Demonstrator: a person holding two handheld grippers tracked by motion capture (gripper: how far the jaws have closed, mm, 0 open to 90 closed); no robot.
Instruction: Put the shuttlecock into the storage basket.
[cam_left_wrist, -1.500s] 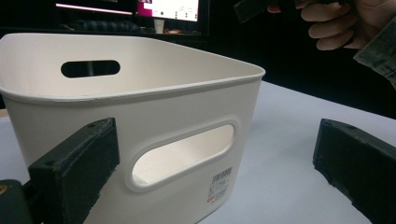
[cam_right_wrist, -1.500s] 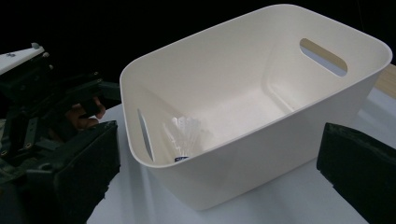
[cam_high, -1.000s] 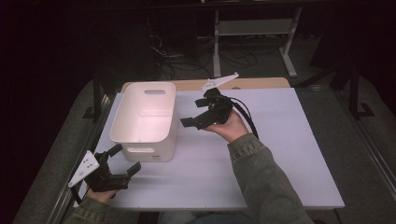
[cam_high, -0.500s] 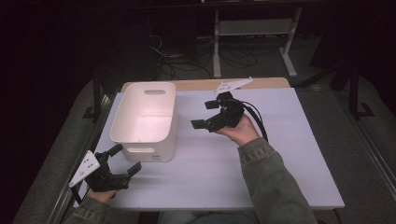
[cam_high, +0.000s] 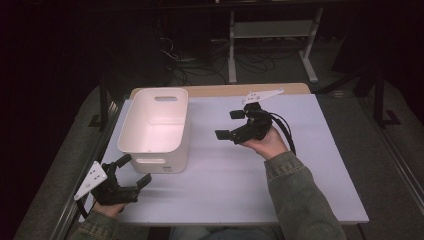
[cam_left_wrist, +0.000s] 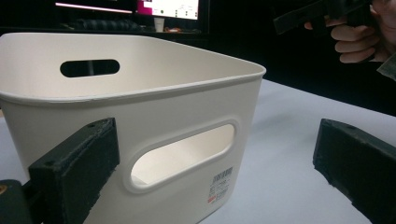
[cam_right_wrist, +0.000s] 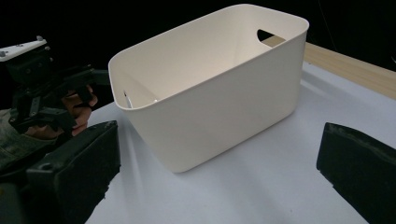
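Rightward and slightly nearer is where the right gripper (cam_high: 236, 125) has drifted over the last second, away from the white rectangular plastic bin (cam_high: 156, 131) with cut-out handle slots; before, it sat just beside the bin's right wall, and now a strip of bare surface shows between them. Its jaws are spread wide with nothing between them, pointing toward nine o'clock at the bin. The left gripper (cam_high: 134, 172) has kept its place at the near left corner of the pale lavender table top (cam_high: 300, 165), at about seven o'clock from the bin, jaws also spread apart and empty, aimed toward the bin's near wall.

Seen from the high view, the bin stands upright on the left half of the table top, at roughly ten o'clock from the middle, with nothing visible inside it. From the left gripper view the bin (cam_left_wrist: 140, 121) looms close, its near handle slot and a small printed label between the two black pads. From the right gripper view the bin (cam_right_wrist: 210, 88) sits farther off, with the left gripper (cam_right_wrist: 42, 93) beyond its left end.
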